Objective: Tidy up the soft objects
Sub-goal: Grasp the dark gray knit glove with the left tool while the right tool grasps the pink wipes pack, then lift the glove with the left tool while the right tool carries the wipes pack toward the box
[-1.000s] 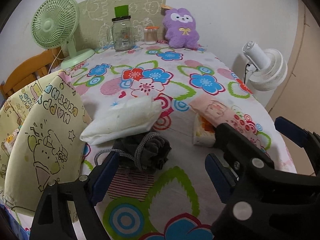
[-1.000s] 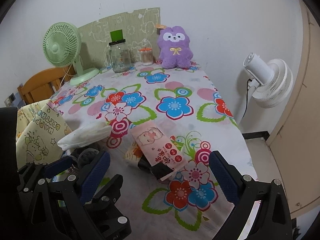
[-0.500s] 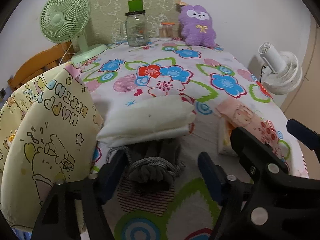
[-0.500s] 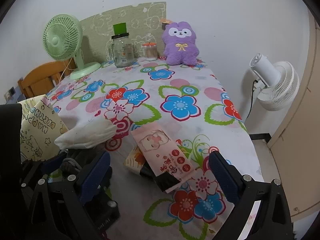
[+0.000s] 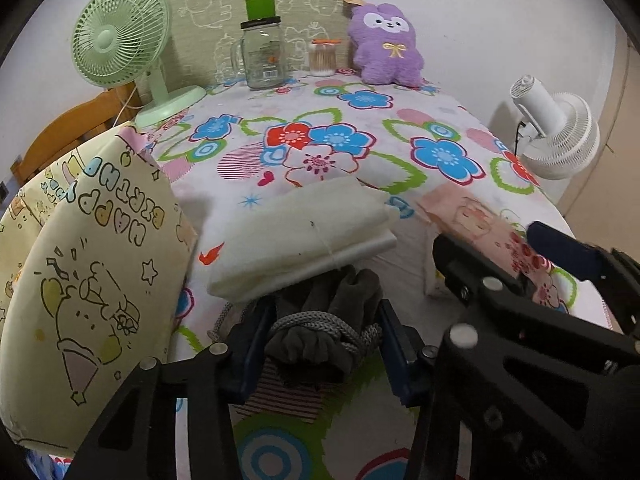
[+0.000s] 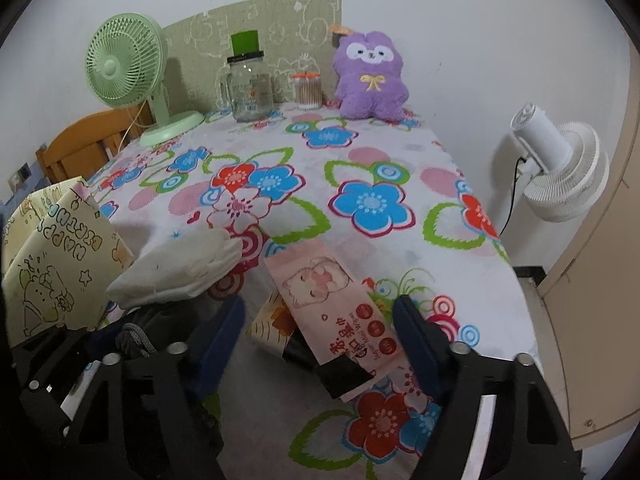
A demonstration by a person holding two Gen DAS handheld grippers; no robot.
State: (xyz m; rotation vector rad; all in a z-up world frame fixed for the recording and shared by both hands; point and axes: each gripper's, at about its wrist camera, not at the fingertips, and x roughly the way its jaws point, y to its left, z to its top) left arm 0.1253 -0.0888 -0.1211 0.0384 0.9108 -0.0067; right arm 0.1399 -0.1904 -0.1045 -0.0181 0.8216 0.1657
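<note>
Closing in over the last second, our left hand-held gripper (image 5: pixel 320 344) now pinches the grey corded bundle (image 5: pixel 320 332) just before the white folded cloth (image 5: pixel 304 236). Our right hand-held gripper (image 6: pixel 320 332), jaws narrowing but not yet touching, straddles the pink wipes pack (image 6: pixel 336 300) on the worktop (image 6: pixel 360 160), so we judge two pickups are starting.

a green desk fan (image 6: pixel 126 68), a glass jar (image 6: pixel 250 88) and a cotton-swab pot (image 6: pixel 307 90) line the far edge of the flowered worktop (image 6: pixel 360 168). a white fan (image 6: pixel 560 168) stands off its right side.

Floral-cloth table (image 6: pixel 376 148): white cloth (image 5: pixel 308 236), grey bundle (image 5: pixel 324 328), wipes pack (image 6: pixel 340 300), fan (image 6: pixel 132 72), jar (image 6: pixel 248 88), plush (image 6: pixel 370 76).
</note>
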